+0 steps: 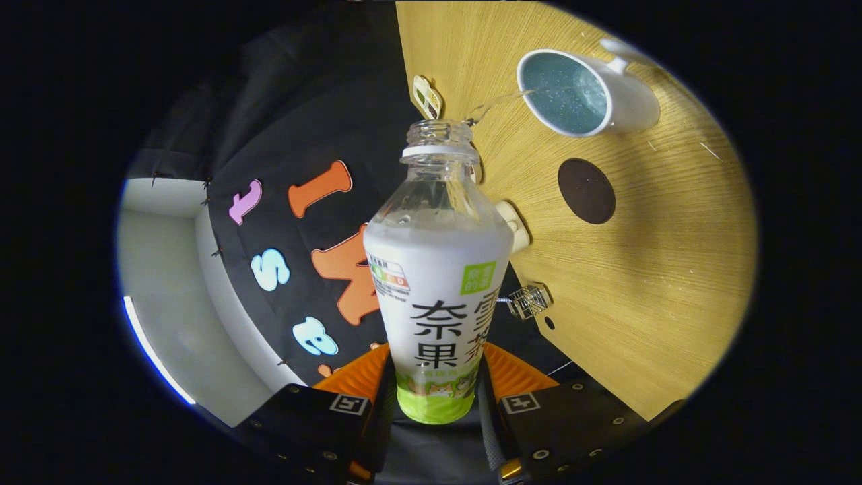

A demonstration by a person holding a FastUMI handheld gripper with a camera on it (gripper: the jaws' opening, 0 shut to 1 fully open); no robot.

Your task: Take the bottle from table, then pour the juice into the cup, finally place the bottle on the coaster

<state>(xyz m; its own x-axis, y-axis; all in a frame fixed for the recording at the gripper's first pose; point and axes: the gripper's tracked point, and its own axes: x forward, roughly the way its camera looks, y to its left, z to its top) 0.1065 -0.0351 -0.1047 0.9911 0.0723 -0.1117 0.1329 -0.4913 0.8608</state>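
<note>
Bystanders on my wooden table (673,283)

I see a small wire basket (529,300) at the table's near edge, a round white cap-like object (513,225) farther along it, and a small tag (427,96) at the corner.

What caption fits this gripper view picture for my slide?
Gripper shut on an uncapped bottle, tipping a thin stream into the white cup beside the coaster.

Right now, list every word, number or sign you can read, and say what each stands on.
Bottle, held in the shut claw: the label has large dark characters, partly wrapped out of sight; its small print is too small to read.
Square markers on the claw: patterns, no words.
Small tag beyond the bottle's mouth: blurred, unreadable.
Cup and coaster: no text.
</note>
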